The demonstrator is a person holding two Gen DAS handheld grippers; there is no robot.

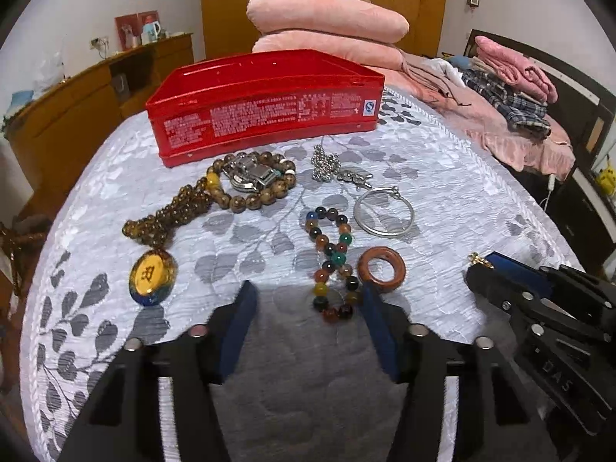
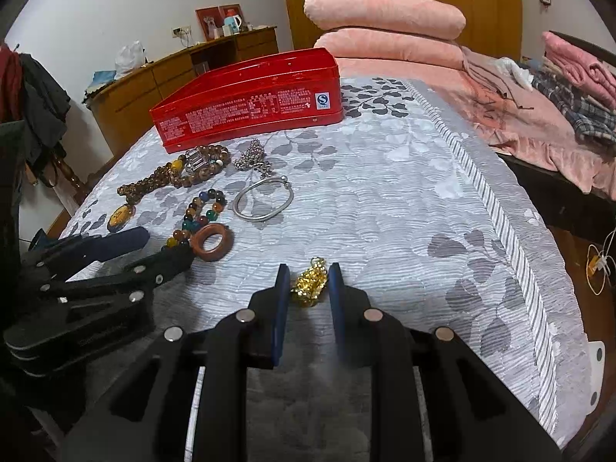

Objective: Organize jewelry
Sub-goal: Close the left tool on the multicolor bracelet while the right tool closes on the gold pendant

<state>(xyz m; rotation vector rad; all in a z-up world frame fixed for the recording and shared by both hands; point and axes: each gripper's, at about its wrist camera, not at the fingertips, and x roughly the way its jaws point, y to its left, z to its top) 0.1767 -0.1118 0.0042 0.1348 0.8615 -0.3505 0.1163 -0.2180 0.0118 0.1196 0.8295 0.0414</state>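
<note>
In the left wrist view, the left gripper (image 1: pixel 308 300) is seen part open over the quilt (image 1: pixel 442 177), the multicoloured bead bracelet (image 1: pixel 331 258) lying at its right finger; the jaws are best centred over the beads before closing. In the right wrist view, the right gripper (image 2: pixel 309 283) is closed on the gold chain (image 2: pixel 309 281), which should be lifted clear and carried to the red tin (image 2: pixel 246 104) beyond.

Left gripper (image 1: pixel 308 300) jaws apart, right gripper (image 2: pixel 309 281) nearly closed, both angled down

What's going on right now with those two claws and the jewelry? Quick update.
Right gripper shut on gold chain. Left gripper open by the multicolour bead bracelet, nothing held. Red tin behind the pieces, nothing blocking.
</note>
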